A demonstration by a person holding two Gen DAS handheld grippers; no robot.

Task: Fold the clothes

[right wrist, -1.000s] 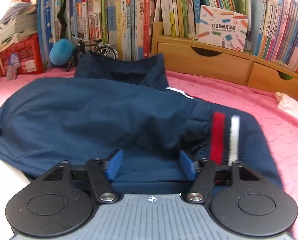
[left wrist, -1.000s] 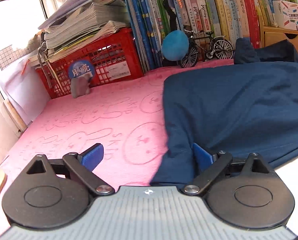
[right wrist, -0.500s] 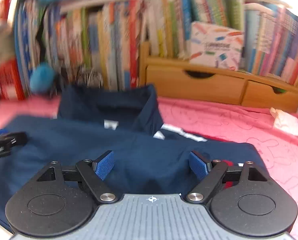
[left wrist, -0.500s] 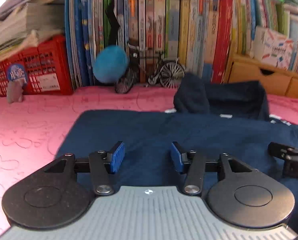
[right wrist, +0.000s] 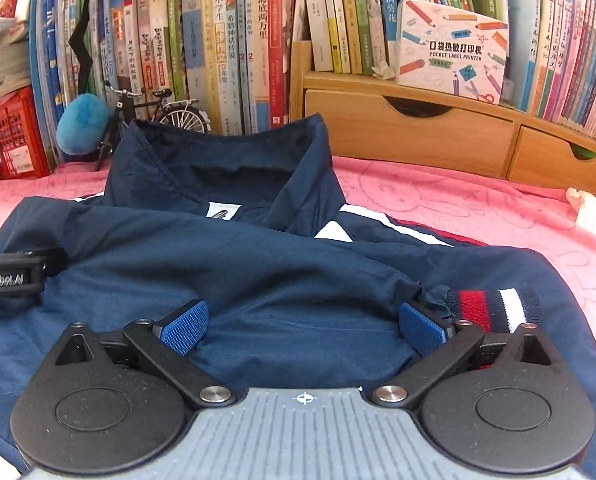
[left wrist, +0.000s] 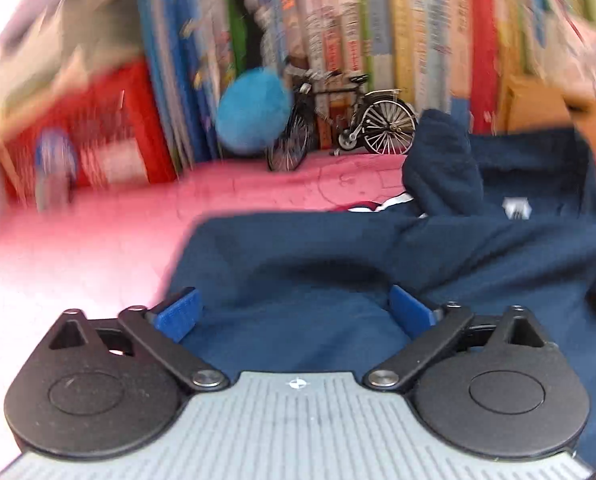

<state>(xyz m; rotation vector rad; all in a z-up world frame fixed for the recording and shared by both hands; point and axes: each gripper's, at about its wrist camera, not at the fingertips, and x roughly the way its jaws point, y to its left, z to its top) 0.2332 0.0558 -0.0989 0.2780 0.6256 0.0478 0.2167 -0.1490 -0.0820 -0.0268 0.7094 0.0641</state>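
1. So, the navy jacket (right wrist: 258, 264) is lying on the pink blanket (right wrist: 478, 208), collar up toward 12 o'clock in the right wrist view, with a knit cuff (right wrist: 494, 308) striped red and white over at 3 o'clock.
2. Right gripper (right wrist: 304, 322): its jaws have just been opening and now stand wide. Jacket fabric lies between the blue pads (right wrist: 184, 326), but they aren't pressing on it.
3. Left gripper (left wrist: 294, 312): same deal, jaws just opened up again and spread wide, cloth under and between them, nothing pinched.
4. Readable stuff: the white box (right wrist: 454, 50) on the wooden drawer unit (right wrist: 410, 128) at 1 o'clock says "POCKET LABEL PRINTER" under a line of Chinese characters. The book spines (right wrist: 226, 40) carry Chinese titles, two of them with a "2".
5. The left gripper also pokes into the right wrist view at 9 o'clock, cut off by the edge, so its lettering only reads something like "enRobot.AI".
6. There's a small white tag (right wrist: 223, 211) inside the collar, too tiny to read.
7. A model bicycle (right wrist: 154, 112) and a blue fuzzy ball (right wrist: 82, 124) sit at 10 o'clock by the red crate (right wrist: 10, 136); the crate's sticker is illegible.
8. The left wrist view is badly smeared around the edges, so no spine there is legible.
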